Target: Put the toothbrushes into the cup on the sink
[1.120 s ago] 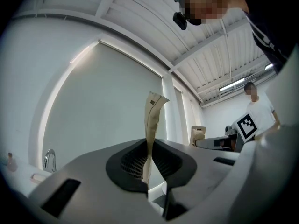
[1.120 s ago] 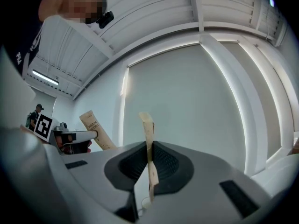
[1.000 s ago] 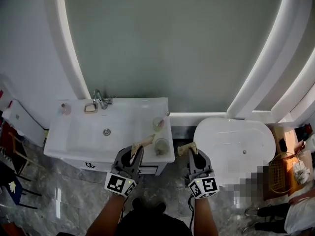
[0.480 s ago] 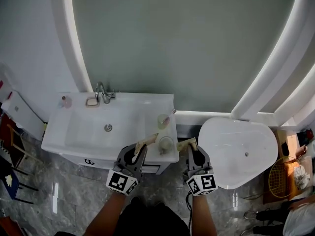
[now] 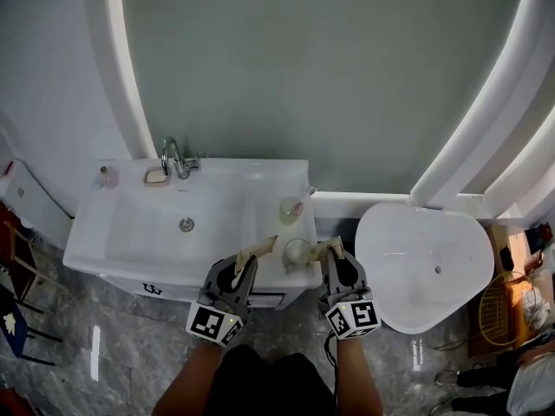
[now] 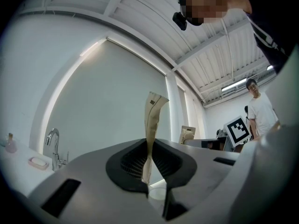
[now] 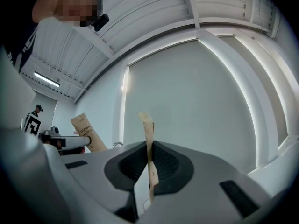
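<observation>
On the right ledge of the white sink (image 5: 156,232) stand two pale cups. The far cup (image 5: 290,210) has a toothbrush leaning in it; the near cup (image 5: 297,251) sits between my two grippers. My left gripper (image 5: 245,264) is shut on a toothbrush in a brown paper sleeve (image 5: 258,249), whose tip points at the near cup. The same sleeve (image 6: 153,120) stands upright between the shut jaws in the left gripper view. My right gripper (image 5: 333,256) is shut on a second paper-sleeved toothbrush (image 5: 327,247), pinched edge-on (image 7: 149,143), just right of the near cup.
A faucet (image 5: 178,158), soap dish (image 5: 156,177) and small bottle (image 5: 107,176) line the sink's back edge. A white toilet (image 5: 425,267) stands right of the vanity. A wire basket (image 5: 507,306) and a chair (image 5: 13,319) sit on the marble floor.
Both grippers have come forward over the sink's right ledge. The right gripper has shifted left and now sits beside the near cup. Each still holds its sleeve.
</observation>
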A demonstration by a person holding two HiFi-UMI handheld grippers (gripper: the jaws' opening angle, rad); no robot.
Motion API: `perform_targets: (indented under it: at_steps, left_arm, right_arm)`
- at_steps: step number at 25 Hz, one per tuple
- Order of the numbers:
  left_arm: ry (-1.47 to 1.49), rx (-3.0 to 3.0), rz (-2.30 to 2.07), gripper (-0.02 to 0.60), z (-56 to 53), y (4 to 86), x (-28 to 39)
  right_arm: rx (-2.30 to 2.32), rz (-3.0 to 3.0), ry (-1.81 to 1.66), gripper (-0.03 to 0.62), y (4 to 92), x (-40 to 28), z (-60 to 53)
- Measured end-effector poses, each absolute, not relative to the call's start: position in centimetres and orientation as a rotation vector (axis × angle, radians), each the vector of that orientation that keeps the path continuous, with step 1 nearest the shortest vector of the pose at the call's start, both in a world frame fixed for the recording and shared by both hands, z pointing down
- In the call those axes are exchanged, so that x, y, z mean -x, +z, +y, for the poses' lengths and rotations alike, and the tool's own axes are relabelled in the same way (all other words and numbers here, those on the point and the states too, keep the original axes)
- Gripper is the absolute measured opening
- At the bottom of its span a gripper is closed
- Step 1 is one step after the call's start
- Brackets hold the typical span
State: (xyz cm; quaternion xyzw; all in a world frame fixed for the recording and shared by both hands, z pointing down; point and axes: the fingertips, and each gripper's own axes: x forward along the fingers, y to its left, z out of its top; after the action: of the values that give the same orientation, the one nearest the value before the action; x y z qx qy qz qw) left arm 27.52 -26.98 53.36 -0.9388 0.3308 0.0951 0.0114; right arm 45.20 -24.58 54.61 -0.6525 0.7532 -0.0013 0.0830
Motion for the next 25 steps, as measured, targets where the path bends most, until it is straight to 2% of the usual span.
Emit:
perform_targets:
  at_steps: [22,25]
  left_arm:
    - [0.286,2.954,1.026,0.052,-28.5,54.9,-27.3]
    - [0.284,2.958,1.029,0.052,-28.7,55.0,-27.4]
  right_arm:
    - [2.012,2.213,-0.243,0.053,64.3,-46.8,-29.8]
    - [2.014,2.218,-0.24,0.144,64.1,-47.1,-29.7]
